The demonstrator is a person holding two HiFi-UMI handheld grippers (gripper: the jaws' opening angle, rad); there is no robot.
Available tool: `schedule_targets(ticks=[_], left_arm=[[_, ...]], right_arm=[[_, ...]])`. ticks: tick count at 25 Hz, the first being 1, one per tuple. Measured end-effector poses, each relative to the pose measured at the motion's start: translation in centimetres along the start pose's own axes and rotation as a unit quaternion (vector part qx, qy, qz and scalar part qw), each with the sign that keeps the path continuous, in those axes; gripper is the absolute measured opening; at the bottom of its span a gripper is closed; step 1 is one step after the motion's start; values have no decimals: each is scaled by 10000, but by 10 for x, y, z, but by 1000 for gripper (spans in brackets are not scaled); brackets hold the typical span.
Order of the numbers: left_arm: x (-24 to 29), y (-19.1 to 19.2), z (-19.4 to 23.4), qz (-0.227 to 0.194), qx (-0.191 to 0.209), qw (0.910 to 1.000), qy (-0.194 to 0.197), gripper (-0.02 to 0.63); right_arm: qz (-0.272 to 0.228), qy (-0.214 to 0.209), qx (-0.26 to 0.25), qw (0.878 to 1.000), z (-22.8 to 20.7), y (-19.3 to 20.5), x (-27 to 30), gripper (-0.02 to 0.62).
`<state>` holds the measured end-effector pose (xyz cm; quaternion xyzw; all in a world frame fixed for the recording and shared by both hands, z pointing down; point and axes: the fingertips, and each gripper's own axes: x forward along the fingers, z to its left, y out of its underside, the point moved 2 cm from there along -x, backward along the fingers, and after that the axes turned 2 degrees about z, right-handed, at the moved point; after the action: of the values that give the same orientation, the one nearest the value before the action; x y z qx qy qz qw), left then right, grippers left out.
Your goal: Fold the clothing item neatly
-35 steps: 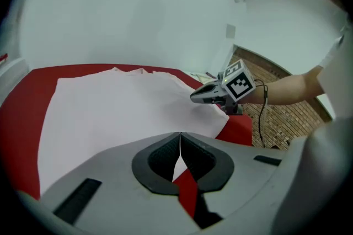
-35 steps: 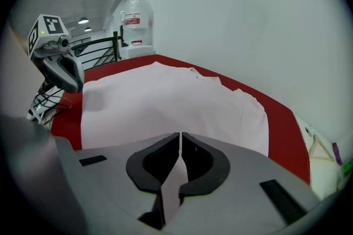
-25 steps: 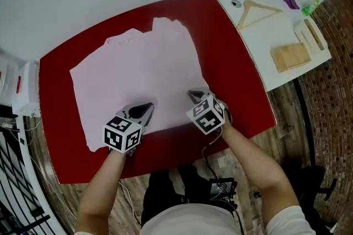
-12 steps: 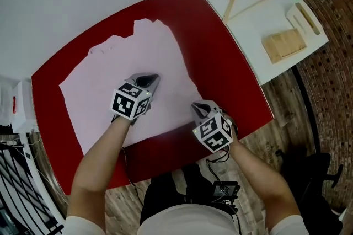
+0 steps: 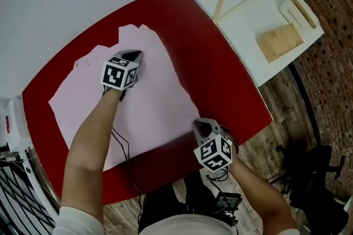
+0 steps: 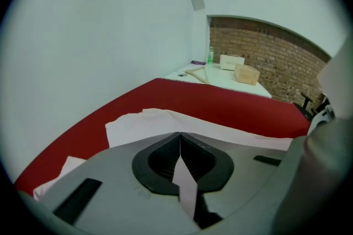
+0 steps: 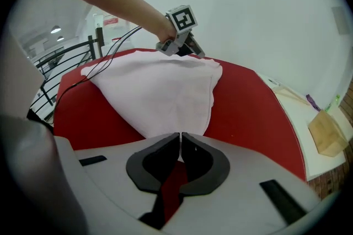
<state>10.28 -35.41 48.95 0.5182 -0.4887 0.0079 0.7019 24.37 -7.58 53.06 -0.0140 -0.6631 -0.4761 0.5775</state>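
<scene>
Pale pink thin cloth garment [image 5: 146,101] lay spread flat on the red rounded surface [image 5: 220,74], one end toward the far edge and its hem toward the person, with an uneven outline along the far and left sides. It read as light, soft and limp: it followed the surface closely, showed only faint creases, and would likely sag and bunch wherever it was lifted without support, so a single pinch in the middle would probably drag the rest into wrinkles. The sensible holds appeared to be the edges and corners, a pinch at each of two corners of one side, so that the side could be carried over in one flat sheet; thin fabric lying flush on a smooth top might need the jaw tips pressed down and scooped under the edge to catch a layer. The left gripper [image 5: 134,55] sat over the far part of the garment, close to the far edge, its jaws drawn together with no fold of cloth visibly caught between them. The right gripper [image 5: 200,125] hung at the near right corner, just off the hem and over bare red surface, its jaws likewise closed and empty. With both closed, each would have to open before taking any hold on the cloth.
</scene>
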Motion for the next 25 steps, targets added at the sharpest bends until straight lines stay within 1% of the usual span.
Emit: schedule_targets(ticks=[2, 4, 6, 9, 12, 16, 19, 22, 25], left_arm=[[12, -2, 21, 49, 75, 9999, -137, 5], [26, -2, 37, 140, 62, 9997, -190, 5], [40, 2, 48, 372, 88, 9991, -191, 5], [57, 4, 56, 657, 143, 9977, -84, 4], [63, 0, 64, 701, -18, 9975, 61, 5], [63, -3, 69, 619, -249, 9977, 70, 5], [59, -4, 68, 525, -260, 9983, -19, 5], [46, -8, 65, 348, -383, 9987, -45, 5], [27, -10, 56, 177, -504, 9986, 31, 5]], right_arm=[[-34, 77, -27, 10000, 2, 0, -1, 21], [-73, 163, -22, 9998, 3, 0, -3, 20], [-103, 232, 26, 9997, 4, 0, -5, 20], [-129, 286, 105, 9995, 4, 1, -8, 20], [-129, 270, 200, 9994, 4, 3, -9, 18], [-149, 353, 103, 9992, 3, 3, -10, 17], [-158, 403, 70, 9990, 4, 5, -11, 17], [-224, 420, 100, 9988, 2, 5, -11, 17], [-339, 585, -92, 9977, -2, 2, -13, 18]])
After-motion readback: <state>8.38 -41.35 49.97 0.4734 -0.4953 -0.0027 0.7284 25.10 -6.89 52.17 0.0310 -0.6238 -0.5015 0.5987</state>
